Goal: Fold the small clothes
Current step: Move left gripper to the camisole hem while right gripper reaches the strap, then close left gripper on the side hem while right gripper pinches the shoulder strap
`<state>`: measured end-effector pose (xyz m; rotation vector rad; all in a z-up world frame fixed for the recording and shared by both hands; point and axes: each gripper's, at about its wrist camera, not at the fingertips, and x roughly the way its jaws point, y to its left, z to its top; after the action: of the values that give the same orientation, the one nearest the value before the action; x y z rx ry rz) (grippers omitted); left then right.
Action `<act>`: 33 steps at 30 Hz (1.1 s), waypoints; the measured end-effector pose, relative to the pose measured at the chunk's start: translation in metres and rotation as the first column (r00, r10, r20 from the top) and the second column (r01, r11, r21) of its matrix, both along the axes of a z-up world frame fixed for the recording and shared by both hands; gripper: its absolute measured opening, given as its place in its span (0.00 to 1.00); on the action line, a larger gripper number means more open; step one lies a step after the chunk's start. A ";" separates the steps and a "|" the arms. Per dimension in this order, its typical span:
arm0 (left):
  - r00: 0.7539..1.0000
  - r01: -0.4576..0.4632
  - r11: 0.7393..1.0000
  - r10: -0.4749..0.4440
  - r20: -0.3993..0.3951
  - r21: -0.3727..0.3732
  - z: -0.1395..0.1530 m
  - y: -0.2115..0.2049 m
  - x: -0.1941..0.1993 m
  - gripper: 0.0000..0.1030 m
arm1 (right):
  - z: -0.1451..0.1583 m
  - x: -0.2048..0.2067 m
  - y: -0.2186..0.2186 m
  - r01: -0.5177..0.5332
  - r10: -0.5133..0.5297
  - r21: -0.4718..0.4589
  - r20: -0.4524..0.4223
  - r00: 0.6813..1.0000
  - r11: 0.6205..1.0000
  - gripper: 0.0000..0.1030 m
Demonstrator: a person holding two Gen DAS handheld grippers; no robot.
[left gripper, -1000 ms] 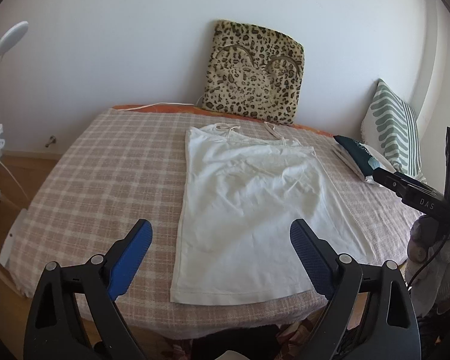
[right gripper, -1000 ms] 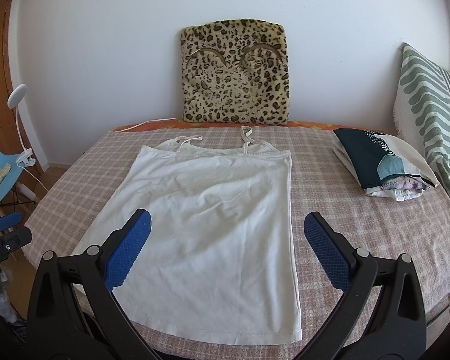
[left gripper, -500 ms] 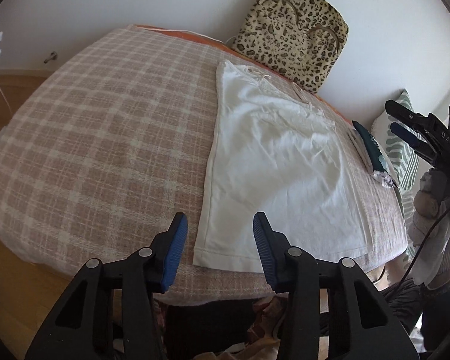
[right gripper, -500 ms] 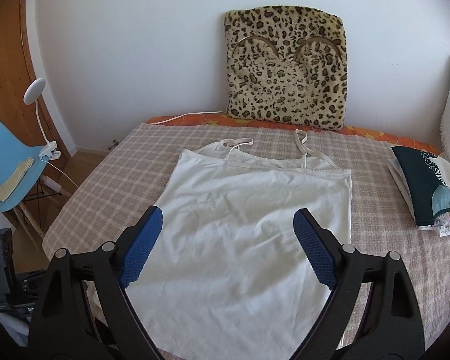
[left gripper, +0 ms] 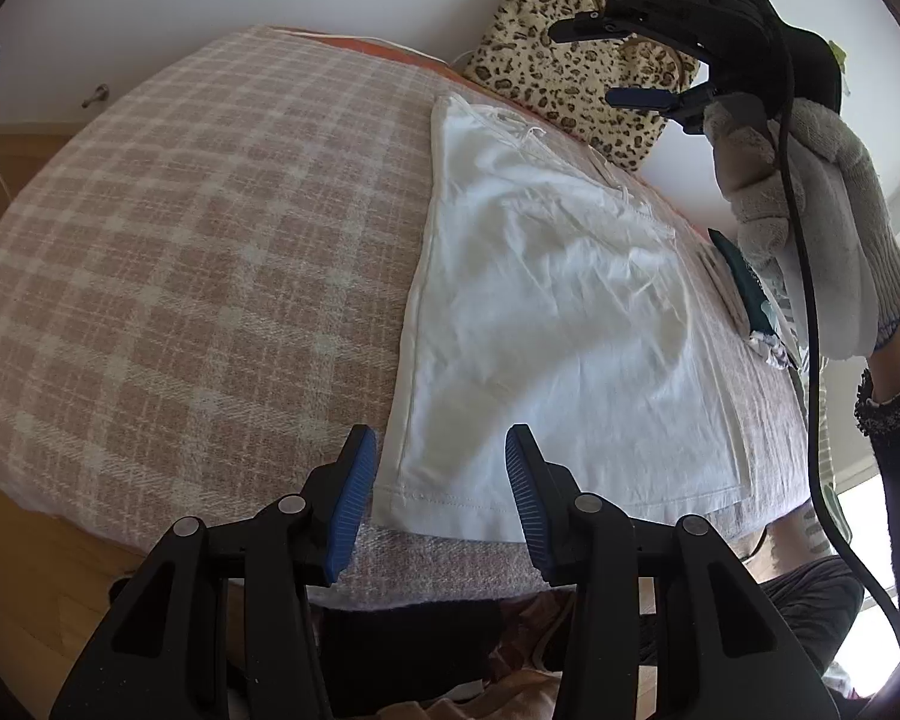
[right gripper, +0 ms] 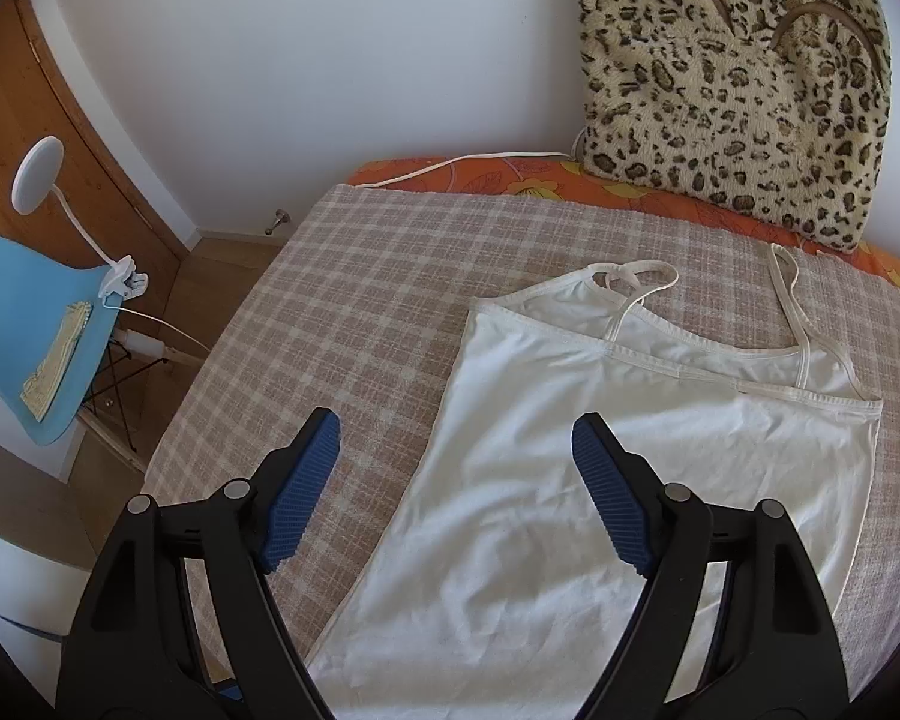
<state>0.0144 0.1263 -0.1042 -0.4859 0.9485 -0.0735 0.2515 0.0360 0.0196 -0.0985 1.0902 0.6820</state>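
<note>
A white strappy camisole (left gripper: 558, 312) lies flat on the checked bed cover (left gripper: 180, 270), straps toward the wall. My left gripper (left gripper: 441, 480) hovers low over its near left hem corner, jaws partly open; the corner shows between the blue pads, unpinched. A gloved hand (left gripper: 810, 210) holds my right gripper (left gripper: 582, 66) high over the far end of the top. In the right wrist view the right gripper (right gripper: 453, 450) is above the camisole's (right gripper: 630, 480) left edge below the straps. Its jaws are closing, with the edge between them in view and no pad touching it.
A leopard cushion (right gripper: 732, 90) leans on the wall behind the bed. Folded clothes (left gripper: 744, 282) lie at the bed's right side. Left of the bed stands a blue chair (right gripper: 24, 324) with a clip lamp (right gripper: 36, 174). A white cable runs along the orange sheet (right gripper: 510, 171).
My left gripper dropped toward the hem corner and its jaws narrowed. My right gripper swung left across the camisole toward the strap end, its jaws narrowing.
</note>
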 end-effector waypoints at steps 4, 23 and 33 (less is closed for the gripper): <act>1.000 -0.023 1.000 0.022 -0.011 -0.007 -0.005 0.007 -0.002 0.41 | -0.029 0.027 0.023 0.022 -0.025 -0.036 -0.092 0.995 0.999 0.70; 0.999 -0.012 0.999 0.010 -0.050 -0.045 -0.021 0.003 0.007 0.33 | -0.114 0.081 0.104 0.000 -0.028 -0.299 -0.092 0.995 0.954 0.62; 0.999 0.032 0.999 -0.033 -0.038 -0.021 -0.019 -0.001 0.010 0.31 | -0.133 0.087 0.122 -0.023 -0.004 -0.398 -0.068 0.998 0.917 0.59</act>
<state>0.0247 0.1254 -0.1233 -0.4923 0.9941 -0.1032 0.3386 0.1578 -0.1136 -0.4346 1.2846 0.4650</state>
